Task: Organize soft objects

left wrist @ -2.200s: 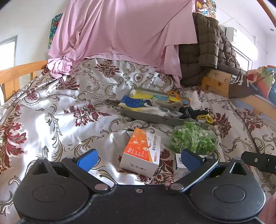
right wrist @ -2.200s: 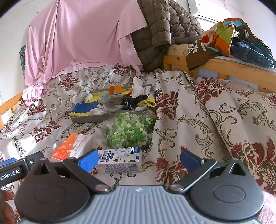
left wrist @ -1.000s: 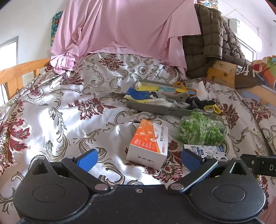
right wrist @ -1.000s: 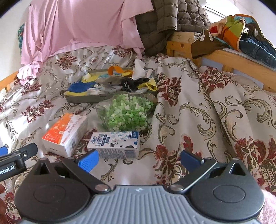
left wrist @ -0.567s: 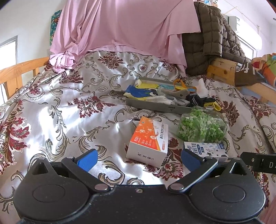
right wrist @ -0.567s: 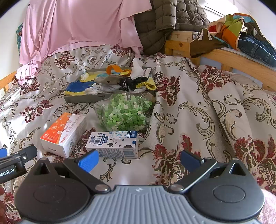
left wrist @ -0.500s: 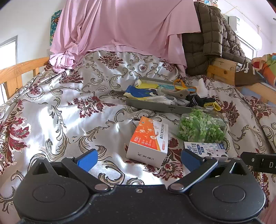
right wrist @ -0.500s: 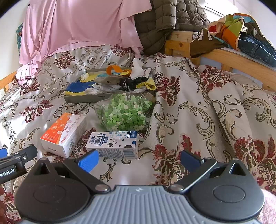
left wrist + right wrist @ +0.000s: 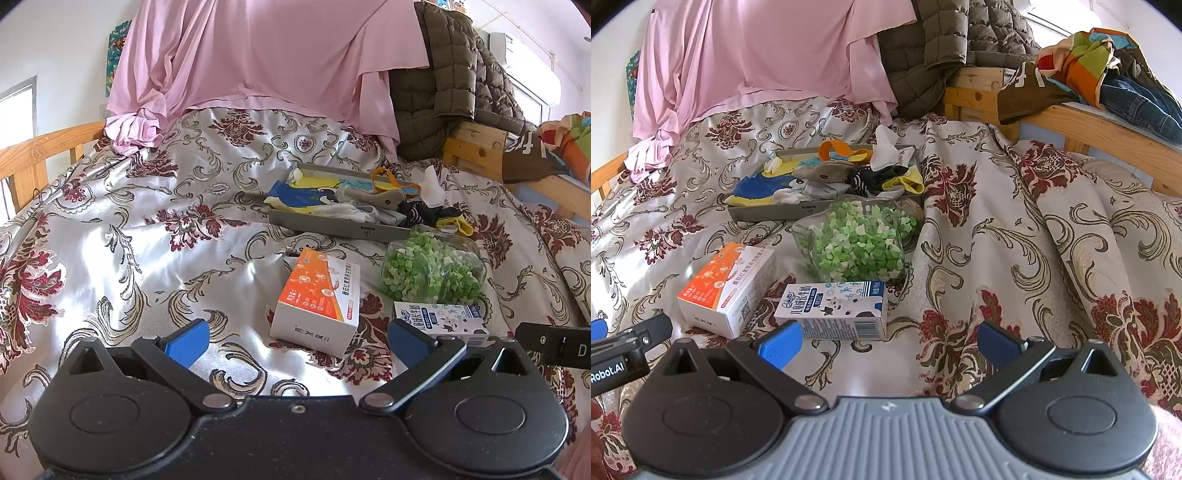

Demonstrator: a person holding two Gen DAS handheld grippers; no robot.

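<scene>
Right now both tools are spread wide and hold nothing: the left tool [image 9: 295, 341] and the right tool [image 9: 888, 341] hover low over the bed [image 9: 147, 258], on the near side of the grey tray [image 9: 768, 213].

The soft things, a jumble of socks [image 9: 827, 177] in blue, yellow, grey, black and white, lie heaped in the tray, with a yellow one draped over its right end and a white one poking up at the back. Just in front of the tray lies a clear jar of green paper stars [image 9: 857, 243]; nearer than that, a milk carton [image 9: 834, 310] and, to its left, an orange-and-white box [image 9: 727, 288] lie flat on the cover.

Judging by this, the scene fits either socks gathered but yet to be sorted, or a pile already collected with the tools pulled back. Any reach for a sock would have to pass over the jar and the two boxes.

A shiny floral bedspread, rumpled into folds, makes a yielding surface. Beyond the tray hang a pink sheet [image 9: 258, 55] and a brown quilted jacket [image 9: 454, 74]; a wooden bed rail [image 9: 1089, 125] to the right carries more clothes.
</scene>
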